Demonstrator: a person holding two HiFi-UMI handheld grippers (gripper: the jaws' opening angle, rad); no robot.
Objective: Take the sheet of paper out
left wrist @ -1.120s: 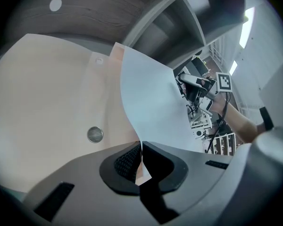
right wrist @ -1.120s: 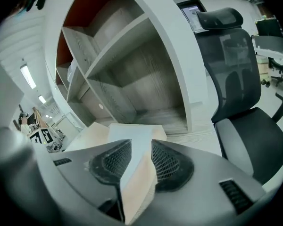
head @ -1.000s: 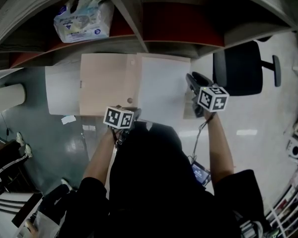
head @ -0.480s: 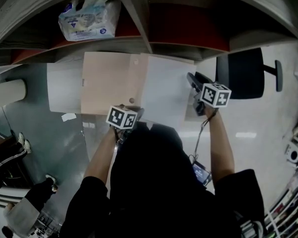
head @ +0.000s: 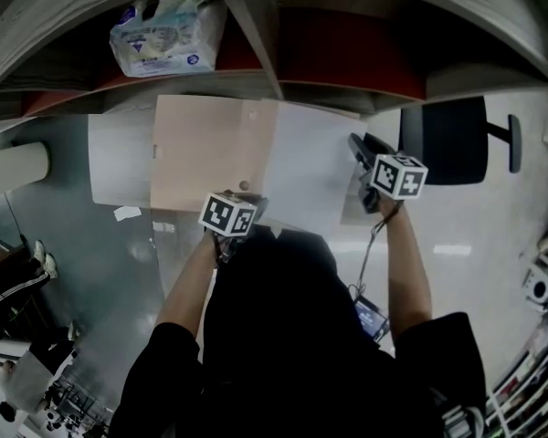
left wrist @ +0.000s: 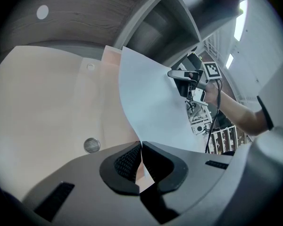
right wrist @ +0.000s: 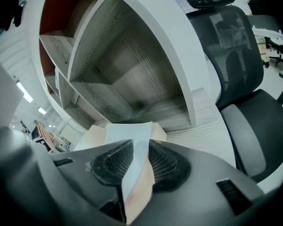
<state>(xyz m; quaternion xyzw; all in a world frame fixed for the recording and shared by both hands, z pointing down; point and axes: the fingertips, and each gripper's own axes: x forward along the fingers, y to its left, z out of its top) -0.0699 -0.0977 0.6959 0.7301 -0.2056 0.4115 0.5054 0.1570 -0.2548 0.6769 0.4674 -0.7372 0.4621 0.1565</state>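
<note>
**Folder spread open below the shelves, sheet caught between two grippers**

Far left of the folder [head: 210, 149], a pale roll [head: 14, 170] lies at the frame's edge above a glossy grey-green floor [head: 91, 272] that mirrors the ceiling lights. Up and left of the folder, a plastic-wrapped package [head: 164, 30] sits in one bay of a grey wood-grain shelf unit [head: 251, 26] with red back panels. A white flap [head: 119, 158] juts from the folder's left side.

The beige folder itself lies open and flat, with a round stud [head: 245, 186] close to its near edge. At that edge the left gripper [left wrist: 141, 147] has its jaws pressed together on the folder, just where the white sheet's corner comes down.

The sheet of paper [head: 306, 167] covers the folder's right half, overlapping the beige. At the folder's right edge the right gripper [right wrist: 140, 144] has jaws that have just been closing but stand apart. The sheet's edge and a beige layer under it slant between the pads, not clamped.

Right of the folder the floor turns pale and shiny, and a black office chair [head: 443, 140] stands there beside the end of the shelf unit.
</note>
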